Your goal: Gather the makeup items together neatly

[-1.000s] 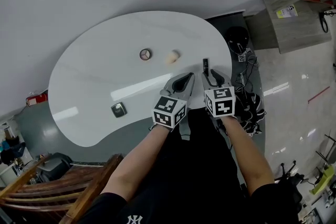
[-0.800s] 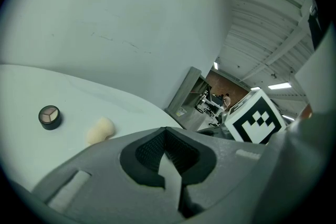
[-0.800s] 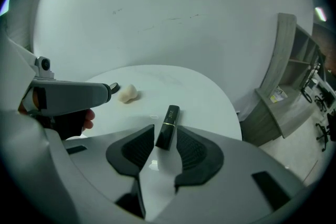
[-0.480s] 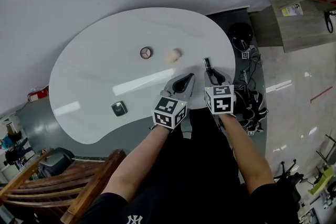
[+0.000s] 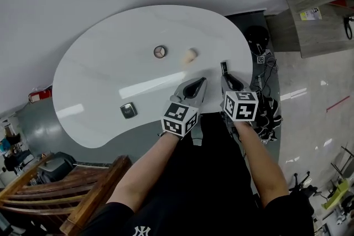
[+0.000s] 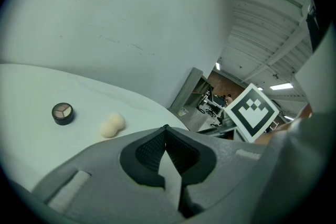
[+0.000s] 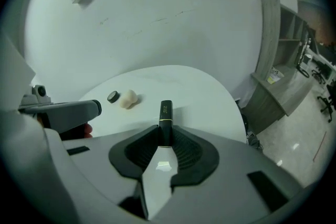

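Lipstick (image 5: 224, 67) nr table (image 5: 127, 47) rt edge

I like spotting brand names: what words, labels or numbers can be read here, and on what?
"NY", probably: white emblem on the black shirt.
Too small to read: gold print on the lipstick tube.
Too blurred to read: yellow label on the shelf unit.
No words, only patterns: marker cubes.

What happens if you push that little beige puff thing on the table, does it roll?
The beige sponge looks soft and matte, so it probably squashes and feels very light. Its two rounded lobes suggest it would roll crookedly on the glossy table, not straight.
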